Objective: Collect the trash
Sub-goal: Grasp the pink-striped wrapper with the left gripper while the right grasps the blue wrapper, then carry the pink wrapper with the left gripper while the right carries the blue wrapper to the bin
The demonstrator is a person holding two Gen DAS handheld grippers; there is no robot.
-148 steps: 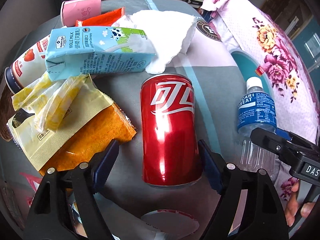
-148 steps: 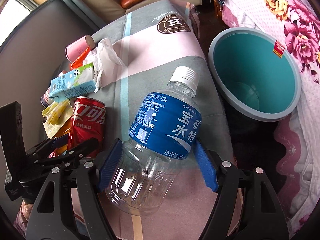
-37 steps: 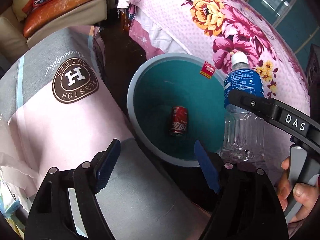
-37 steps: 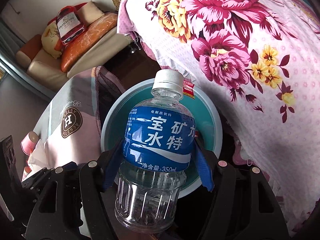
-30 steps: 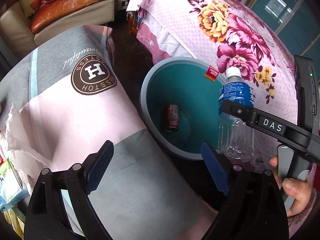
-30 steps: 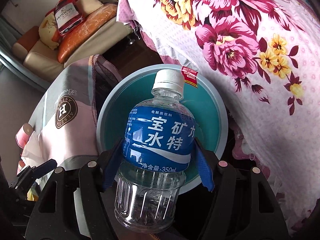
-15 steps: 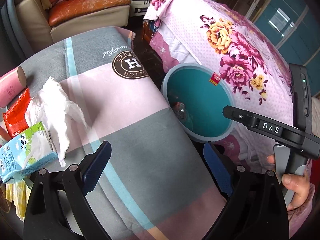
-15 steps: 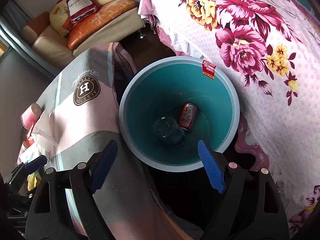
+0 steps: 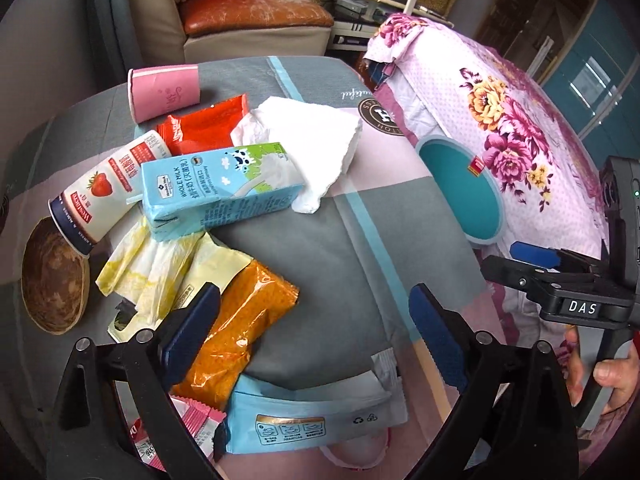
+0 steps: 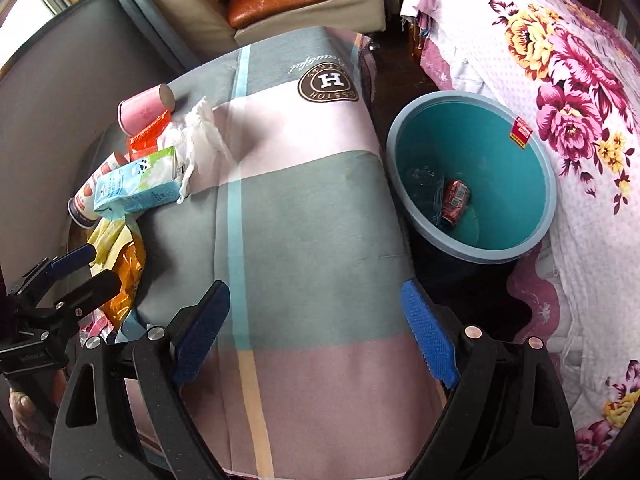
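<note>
The surface (image 10: 304,216), draped in a grey and pink cloth, fills most of both views, with a floral-covered bed (image 10: 580,80) alongside. Between them stands the teal bin (image 10: 548,184), where a red can (image 10: 454,200) and what looks like a clear bottle are seen at the bottom.

The remaining trash is heaped at the surface's far-left side. A crumpled white tissue (image 9: 316,148) lies partly under the blue milk carton (image 9: 220,192), which rests on its side against a strawberry yoghurt cup (image 9: 100,196). A pink paper cup (image 9: 164,92) and a red wrapper (image 9: 204,128) lie beyond them; yellow wrappers (image 9: 160,268) and an orange packet (image 9: 240,328) lie nearer, and a light-blue pouch (image 9: 312,420) lies nearest the camera.

The left tool (image 9: 314,324) is held wide and empty above the orange packet and the pouch. The right tool (image 10: 316,332) has just been opening; its jaws stand wide with nothing between them, over bare cloth.

The carton is judged light and fairly stiff, best taken across its narrow sides at mid-length, though it may crush if squeezed hard. The packets and wrappers are thought to be soft and slippery, so a pinch at a bunched edge or across the body would be advised. The tissue would be gathered anywhere.
</note>
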